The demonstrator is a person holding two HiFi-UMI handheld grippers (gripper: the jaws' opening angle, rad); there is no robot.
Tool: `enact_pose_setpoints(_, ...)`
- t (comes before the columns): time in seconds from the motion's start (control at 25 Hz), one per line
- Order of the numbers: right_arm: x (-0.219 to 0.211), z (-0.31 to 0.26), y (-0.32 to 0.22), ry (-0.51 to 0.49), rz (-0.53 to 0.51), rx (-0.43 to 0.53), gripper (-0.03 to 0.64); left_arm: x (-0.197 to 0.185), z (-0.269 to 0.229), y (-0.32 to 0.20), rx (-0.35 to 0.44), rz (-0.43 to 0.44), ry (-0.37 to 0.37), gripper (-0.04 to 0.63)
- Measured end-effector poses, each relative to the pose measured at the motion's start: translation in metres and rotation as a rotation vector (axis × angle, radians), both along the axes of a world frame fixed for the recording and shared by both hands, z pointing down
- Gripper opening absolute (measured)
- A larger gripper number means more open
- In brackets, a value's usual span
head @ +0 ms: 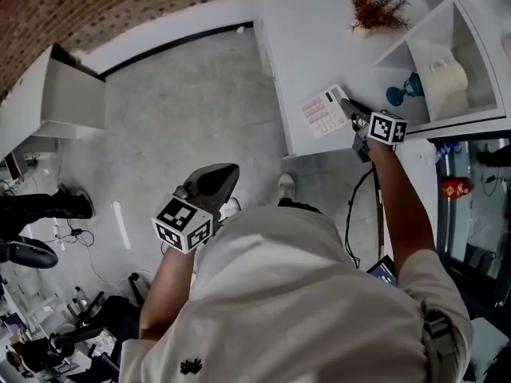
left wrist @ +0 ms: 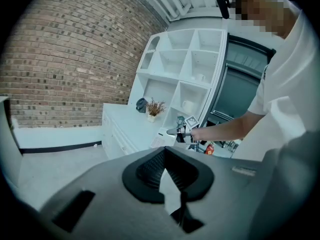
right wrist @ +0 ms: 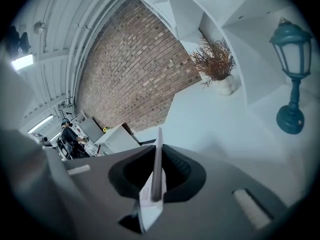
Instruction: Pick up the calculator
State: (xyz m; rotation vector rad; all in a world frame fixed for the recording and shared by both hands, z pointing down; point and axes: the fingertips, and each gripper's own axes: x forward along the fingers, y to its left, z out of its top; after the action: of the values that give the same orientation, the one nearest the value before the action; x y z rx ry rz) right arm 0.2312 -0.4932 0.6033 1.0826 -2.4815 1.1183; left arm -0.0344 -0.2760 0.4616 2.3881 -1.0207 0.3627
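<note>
The white calculator (head: pixel 323 112) with pink keys is at the near corner of the white counter (head: pixel 295 46). My right gripper (head: pixel 349 108) is shut on its right edge. In the right gripper view the calculator (right wrist: pixel 158 169) shows edge-on as a thin white slab pinched between the dark pads (right wrist: pixel 175 166). Whether it still touches the counter I cannot tell. My left gripper (head: pixel 217 180) is held in front of the person's chest over the grey floor, away from the counter, its jaws together and holding nothing. From the left gripper view, the right gripper (left wrist: pixel 176 131) is seen at the counter's corner.
A white shelf unit (head: pixel 471 34) stands on the counter's right, holding a teal lantern (head: pixel 403 90) and a white mug (head: pixel 447 74). A pot of dried twigs (head: pixel 375 10) sits further back. A grey cabinet (head: pixel 68 94) is at the left, with cluttered gear at the lower left.
</note>
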Motion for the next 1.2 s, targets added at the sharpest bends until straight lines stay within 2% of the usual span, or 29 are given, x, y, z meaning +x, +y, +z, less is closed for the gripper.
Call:
enact_pose_setpoints(0.68, -0.141, -0.090, 0.085, -0.032, -0.011, 0.097, 0.054, -0.118, 0.017, 0.071, -0.026, 0.043, -0.016, 0.006)
enact_pose_setpoints(1.2, -0.209, -0.117, 0.159, -0.035, -0.027, 0.123, 0.054, -0.165, 0.037, 0.119, -0.068, 0.107, -0.031, 0.006)
